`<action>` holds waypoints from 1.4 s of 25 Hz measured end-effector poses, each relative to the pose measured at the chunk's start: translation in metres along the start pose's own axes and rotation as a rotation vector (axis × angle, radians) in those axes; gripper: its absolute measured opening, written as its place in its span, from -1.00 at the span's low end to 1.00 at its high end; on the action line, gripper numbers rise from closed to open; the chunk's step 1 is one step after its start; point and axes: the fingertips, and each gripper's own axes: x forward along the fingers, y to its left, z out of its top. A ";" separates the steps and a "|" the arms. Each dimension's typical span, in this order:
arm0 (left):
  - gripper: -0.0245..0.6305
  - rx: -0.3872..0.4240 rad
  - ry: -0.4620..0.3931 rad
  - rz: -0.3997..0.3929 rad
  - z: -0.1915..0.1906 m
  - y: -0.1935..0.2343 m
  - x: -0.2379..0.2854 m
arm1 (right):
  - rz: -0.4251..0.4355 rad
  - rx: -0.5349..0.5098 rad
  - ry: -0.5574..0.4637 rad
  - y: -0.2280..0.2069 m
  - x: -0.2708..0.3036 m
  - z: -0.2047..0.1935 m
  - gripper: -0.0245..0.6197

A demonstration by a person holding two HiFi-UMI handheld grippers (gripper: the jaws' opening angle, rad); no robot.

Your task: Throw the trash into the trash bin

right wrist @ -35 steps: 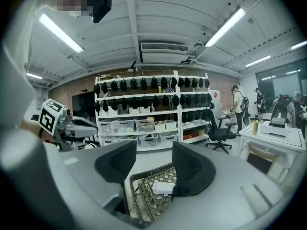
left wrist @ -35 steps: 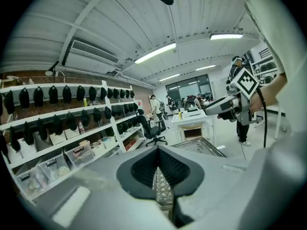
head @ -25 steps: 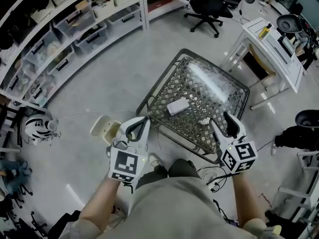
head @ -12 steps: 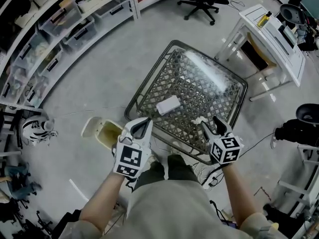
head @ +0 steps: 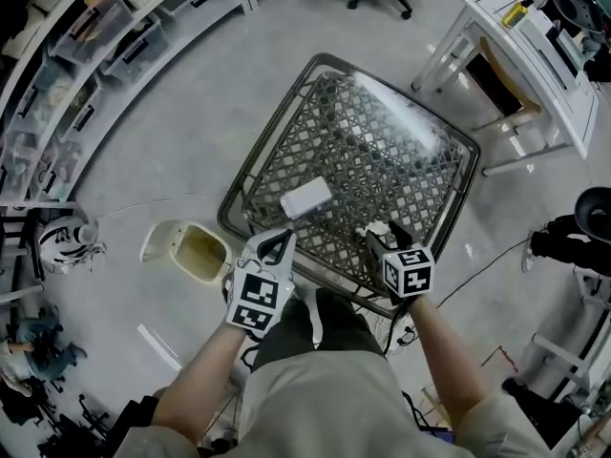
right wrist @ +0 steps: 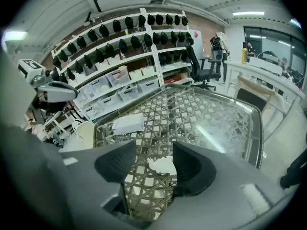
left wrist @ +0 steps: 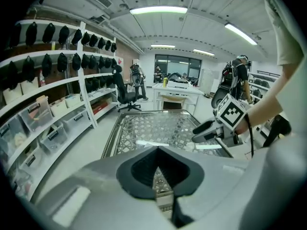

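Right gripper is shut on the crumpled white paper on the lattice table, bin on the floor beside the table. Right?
Not shut. The right gripper view shows the right gripper with its jaws apart; the crumpled white paper lies on the lattice table in the gap between them, not pressed. The bin does stand on the floor beside the table.

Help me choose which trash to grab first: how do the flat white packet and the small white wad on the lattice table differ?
The packet is flat and rectangular; the wad is crumpled and irregular. The packet is clearly larger than the wad. The wad lies just ahead of the right gripper, whose jaws stand open; the packet lies farther left. Both are white, rest on the table, and neither is gripped.
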 end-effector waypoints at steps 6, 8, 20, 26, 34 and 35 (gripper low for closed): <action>-0.92 -0.037 0.083 -0.018 -0.030 -0.001 0.028 | -0.019 -0.006 0.114 -0.016 0.038 -0.033 -0.18; -0.92 -0.055 0.115 -0.025 -0.042 -0.003 0.034 | -0.024 -0.008 0.147 -0.019 0.045 -0.043 -0.19; -0.92 -0.127 0.054 0.006 -0.049 0.014 0.028 | -0.070 0.028 0.160 -0.015 0.054 -0.042 -0.83; -0.92 -0.180 0.040 0.080 -0.063 0.046 -0.005 | 0.010 0.020 0.063 0.028 0.042 0.019 -0.84; -0.92 -0.276 -0.042 0.328 -0.096 0.123 -0.094 | 0.240 -0.154 -0.064 0.159 0.050 0.108 -0.83; -0.92 -0.295 -0.043 0.360 -0.105 0.131 -0.106 | 0.276 -0.186 -0.069 0.180 0.054 0.113 -0.84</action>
